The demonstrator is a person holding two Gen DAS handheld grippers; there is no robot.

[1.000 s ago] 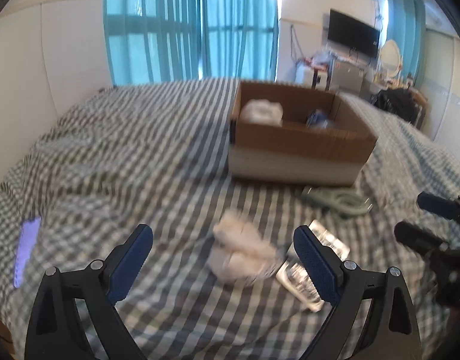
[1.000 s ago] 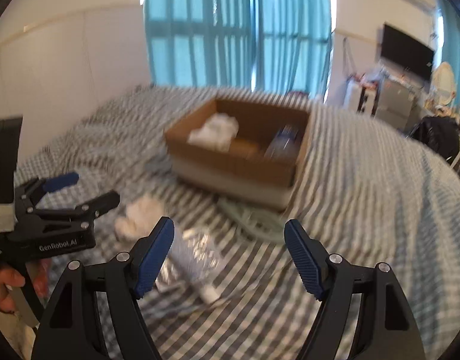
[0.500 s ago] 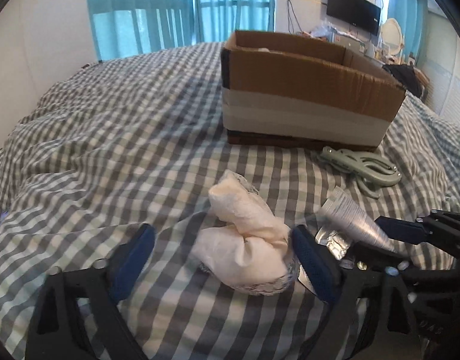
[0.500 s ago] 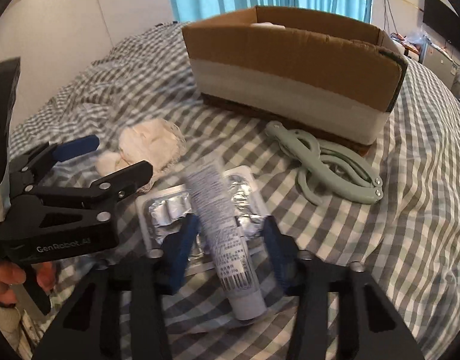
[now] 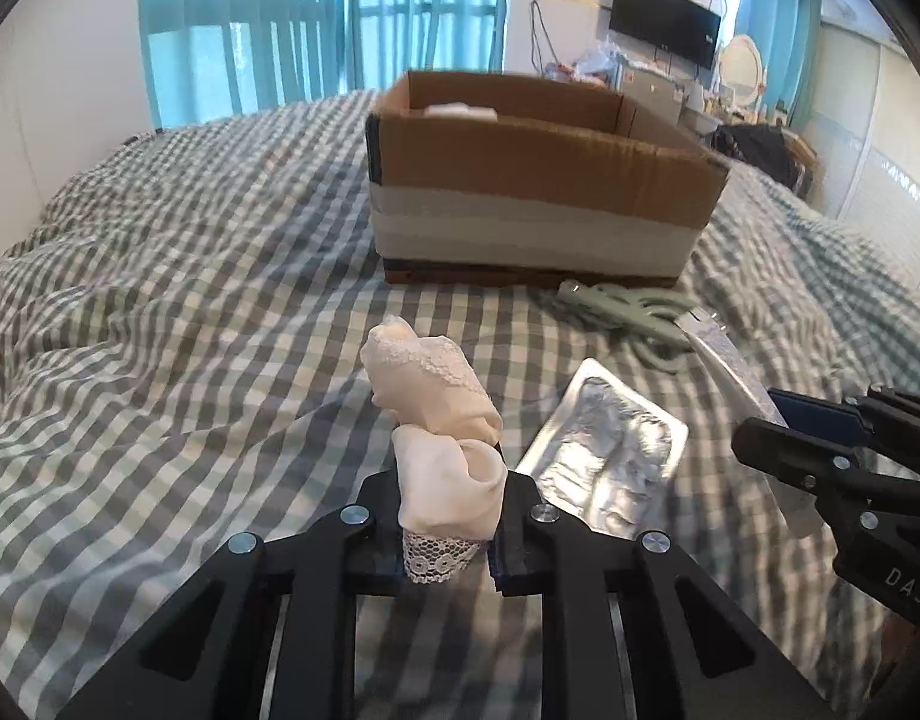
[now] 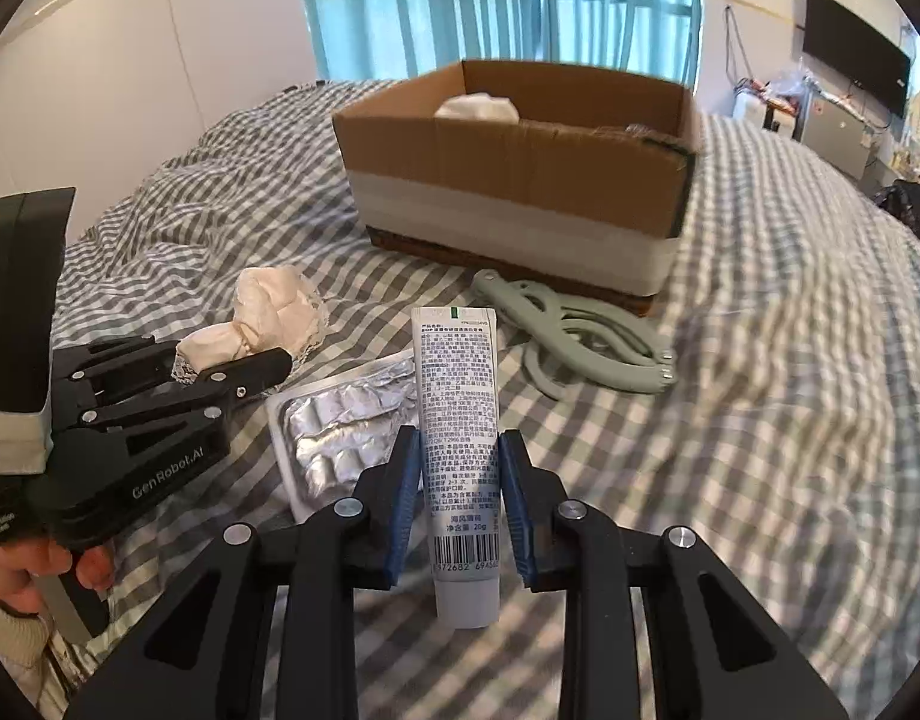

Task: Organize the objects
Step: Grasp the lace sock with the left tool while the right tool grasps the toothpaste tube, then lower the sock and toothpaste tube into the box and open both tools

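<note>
The right gripper [image 6: 458,495] is clamped on one white tube [image 6: 458,420], its blue pads pressing the tube's sides a little above the cap end, the crimped end pointing away toward the box. The tube's back is covered in small Chinese print; near the bottom "20g" can be read, above a barcode with the digits "972682" showing. The left gripper [image 5: 444,516] is closed on one cream lace-trimmed cloth bundle [image 5: 438,420], which stands up out of the jaws with a strip of lace hanging below. Seen from the right wrist, the left gripper's black body carries the words "GenRobot.AI"; seen from the left wrist, the right gripper's body shows the letters "DAS".

One silver foil blister pack [image 6: 345,420] lies flat on the checked bedspread [image 6: 790,360], between and under the two grippers. One pale green folding hanger [image 6: 580,336] lies just in front of the box. One open cardboard box [image 6: 520,168], its lower half wrapped in a pale band, sits farther back on the bed, with one white bundle [image 6: 478,105] showing inside.
</note>
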